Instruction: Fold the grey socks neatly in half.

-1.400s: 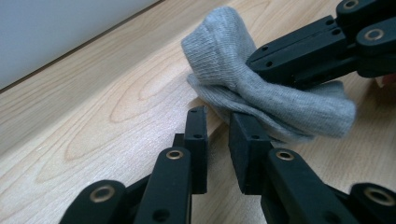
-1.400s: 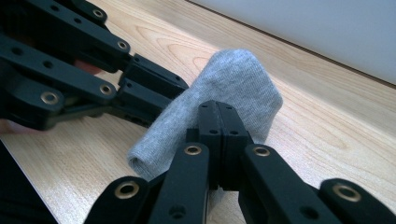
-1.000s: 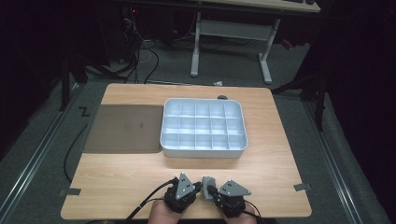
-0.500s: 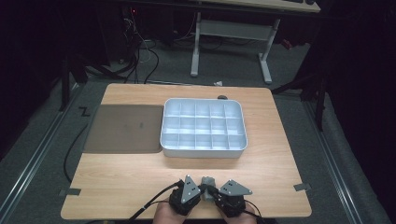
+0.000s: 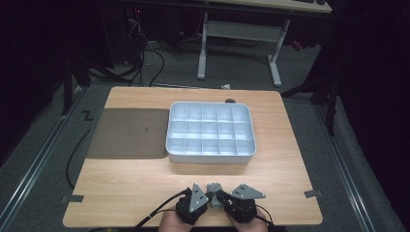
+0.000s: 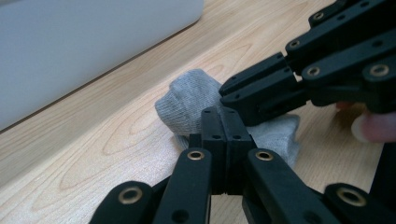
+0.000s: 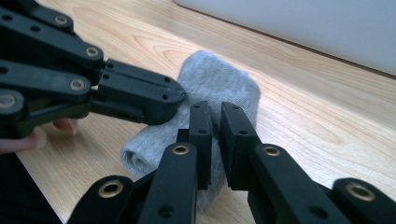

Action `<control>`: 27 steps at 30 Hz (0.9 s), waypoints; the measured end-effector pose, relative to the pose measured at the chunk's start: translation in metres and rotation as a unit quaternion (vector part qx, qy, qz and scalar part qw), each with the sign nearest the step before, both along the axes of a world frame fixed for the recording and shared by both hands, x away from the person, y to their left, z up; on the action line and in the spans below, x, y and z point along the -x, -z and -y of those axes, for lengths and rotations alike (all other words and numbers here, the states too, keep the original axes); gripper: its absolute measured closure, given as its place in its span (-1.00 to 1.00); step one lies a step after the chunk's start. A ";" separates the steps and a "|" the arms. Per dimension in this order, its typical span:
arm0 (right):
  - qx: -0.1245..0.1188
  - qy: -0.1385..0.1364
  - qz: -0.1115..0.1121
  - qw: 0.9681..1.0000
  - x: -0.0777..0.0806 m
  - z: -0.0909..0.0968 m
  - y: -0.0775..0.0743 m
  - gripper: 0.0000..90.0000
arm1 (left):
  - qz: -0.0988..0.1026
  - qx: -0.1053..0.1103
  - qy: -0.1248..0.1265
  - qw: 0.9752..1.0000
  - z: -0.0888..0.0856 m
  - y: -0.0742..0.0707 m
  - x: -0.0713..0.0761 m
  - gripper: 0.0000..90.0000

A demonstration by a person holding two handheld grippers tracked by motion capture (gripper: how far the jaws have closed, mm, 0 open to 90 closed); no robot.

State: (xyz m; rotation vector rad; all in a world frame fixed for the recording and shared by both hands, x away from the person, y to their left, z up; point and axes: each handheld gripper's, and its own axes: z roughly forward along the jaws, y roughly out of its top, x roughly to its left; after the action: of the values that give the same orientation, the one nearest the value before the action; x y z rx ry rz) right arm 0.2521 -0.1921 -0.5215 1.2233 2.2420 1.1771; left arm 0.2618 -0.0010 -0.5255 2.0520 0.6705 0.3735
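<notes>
A small grey sock point(image 5: 213, 186) lies bunched on the wooden table near its front edge, between my two grippers. My left gripper point(image 6: 225, 114) has its jaws pressed together with their tips on the sock point(image 6: 187, 100), pinching its fabric. My right gripper point(image 7: 215, 109) comes at the sock point(image 7: 219, 81) from the other side. Its jaws have just been opening and now stand a narrow gap apart, with the sock right at their tips. In the high view the left gripper point(image 5: 209, 199) and the right gripper point(image 5: 221, 197) meet tip to tip, hands behind them.
A white tray point(image 5: 210, 157) with several compartments stands at the table's middle, a short way beyond the sock. A dark mat point(image 5: 128, 133) lies to its left. Bare wood runs along the front, left and right of the hands.
My two grippers have drawn a little closer together over the sock. The tray and the mat have not moved.
</notes>
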 end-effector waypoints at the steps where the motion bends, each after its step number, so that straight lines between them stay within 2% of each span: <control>1: -0.003 0.001 -0.002 1.000 0.000 0.001 -0.001 0.83 | -0.001 -0.001 0.000 1.000 0.000 0.000 0.000 1.00; 7: -0.021 0.013 -0.005 1.000 0.000 0.009 -0.006 0.74 | -0.003 -0.003 0.000 1.000 0.001 0.001 0.000 1.00; 11: -0.028 0.011 -0.006 1.000 0.000 0.012 -0.008 0.69 | -0.004 -0.003 0.001 1.000 0.001 0.002 0.000 0.99; 27: -0.029 0.001 -0.033 0.999 0.000 0.010 -0.005 0.39 | -0.006 0.000 0.002 1.000 0.001 0.002 0.000 0.97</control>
State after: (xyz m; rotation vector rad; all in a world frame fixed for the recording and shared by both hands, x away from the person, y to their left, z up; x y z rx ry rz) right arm 0.2525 -0.2021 -0.5161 1.3038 2.2674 1.2252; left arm 0.2619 -0.0019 -0.5277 2.0569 0.6741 0.3602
